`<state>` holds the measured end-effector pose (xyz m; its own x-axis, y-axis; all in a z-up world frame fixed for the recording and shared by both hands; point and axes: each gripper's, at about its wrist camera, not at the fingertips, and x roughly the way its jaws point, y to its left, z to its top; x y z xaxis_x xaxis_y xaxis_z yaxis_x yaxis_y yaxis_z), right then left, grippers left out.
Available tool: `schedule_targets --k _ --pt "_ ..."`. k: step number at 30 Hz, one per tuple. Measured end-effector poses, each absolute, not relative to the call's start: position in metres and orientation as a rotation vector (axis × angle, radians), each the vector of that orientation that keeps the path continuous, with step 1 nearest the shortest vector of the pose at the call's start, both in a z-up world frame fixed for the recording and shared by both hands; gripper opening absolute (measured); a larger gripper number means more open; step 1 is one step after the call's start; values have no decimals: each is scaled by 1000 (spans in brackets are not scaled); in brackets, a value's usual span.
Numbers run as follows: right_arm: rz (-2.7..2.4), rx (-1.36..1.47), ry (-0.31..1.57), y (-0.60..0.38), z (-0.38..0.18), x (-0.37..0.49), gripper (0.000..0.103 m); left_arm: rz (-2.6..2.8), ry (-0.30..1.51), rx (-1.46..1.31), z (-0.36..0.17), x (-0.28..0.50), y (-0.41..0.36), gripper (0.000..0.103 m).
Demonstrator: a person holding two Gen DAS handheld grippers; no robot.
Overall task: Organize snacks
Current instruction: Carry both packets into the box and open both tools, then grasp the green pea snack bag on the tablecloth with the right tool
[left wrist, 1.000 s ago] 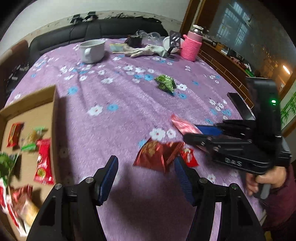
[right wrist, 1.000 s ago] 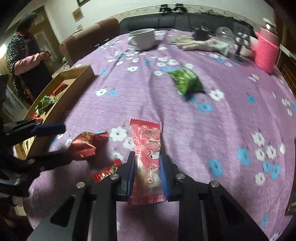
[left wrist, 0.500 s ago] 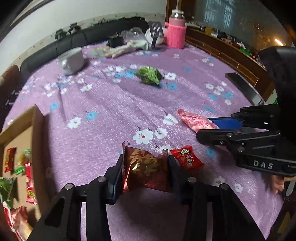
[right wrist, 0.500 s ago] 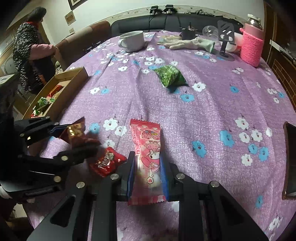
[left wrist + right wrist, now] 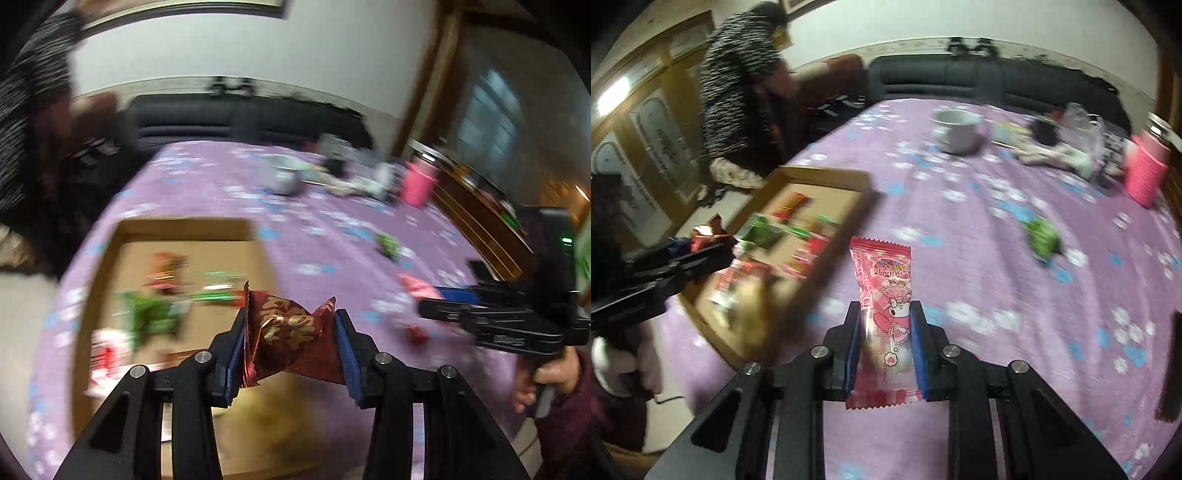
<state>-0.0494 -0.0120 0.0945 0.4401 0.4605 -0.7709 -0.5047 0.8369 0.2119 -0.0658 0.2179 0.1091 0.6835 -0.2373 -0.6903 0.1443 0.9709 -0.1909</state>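
Left gripper point(image 5: 291, 332): clamped on dark red foil snack point(image 5: 291, 338), held above the near end of the cardboard box point(image 5: 184, 225).
Right gripper point(image 5: 884, 332): clamped on pink wrapped snack point(image 5: 884, 295), long axis running away between the fingers.
Box from right gripper: to its left, near.
Nearer hand: left, already over it.
Loose on the tablecloth point(image 5: 960, 206): green packet point(image 5: 1043, 236).

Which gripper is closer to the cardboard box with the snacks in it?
Left. The left gripper, holding a red snack, is over the cardboard box; the right gripper, holding a pink snack, is beside it, above the tablecloth.
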Motion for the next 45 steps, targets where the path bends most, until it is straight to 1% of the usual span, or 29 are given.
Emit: schedule_targets --k 5,9,21,25,27,28,29,31,33,35,39,42,45 --pt "659 -60 966 47 95 -41 24 -74 819 -211 91 -69 289 47" --pt "680 -28 1000 83 88 -22 24 -19 855 -251 73 -66 319 47" --pt "602 2 1058 124 56 36 24 -26 900 -283 53 -56 325 50" --pt "578 16 1076 132 43 52 25 -29 865 -289 64 -59 326 63" --pt "571 51 1086 132 38 59 28 -30 836 -292 71 -63 326 67" --pt "570 67 1088 131 36 61 29 -34 822 -295 74 -66 325 72" --pt "568 79 1087 130 36 63 31 -38 804 -295 79 -68 323 75" --pt "572 89 1067 123 41 62 34 -27 779 -283 87 -71 319 84" --pt "572 72 1038 113 52 56 34 -21 754 -271 96 -76 313 88" --pt "577 69 1003 92 67 48 35 -40 736 -274 102 -81 307 88" --pt "511 127 940 10 96 35 43 -88 712 -259 116 -92 289 88" --pt "413 175 915 -57 105 30 44 -130 715 -265 120 -96 273 88" --pt "288 187 904 -120 104 27 44 -202 740 -283 119 -96 251 88"
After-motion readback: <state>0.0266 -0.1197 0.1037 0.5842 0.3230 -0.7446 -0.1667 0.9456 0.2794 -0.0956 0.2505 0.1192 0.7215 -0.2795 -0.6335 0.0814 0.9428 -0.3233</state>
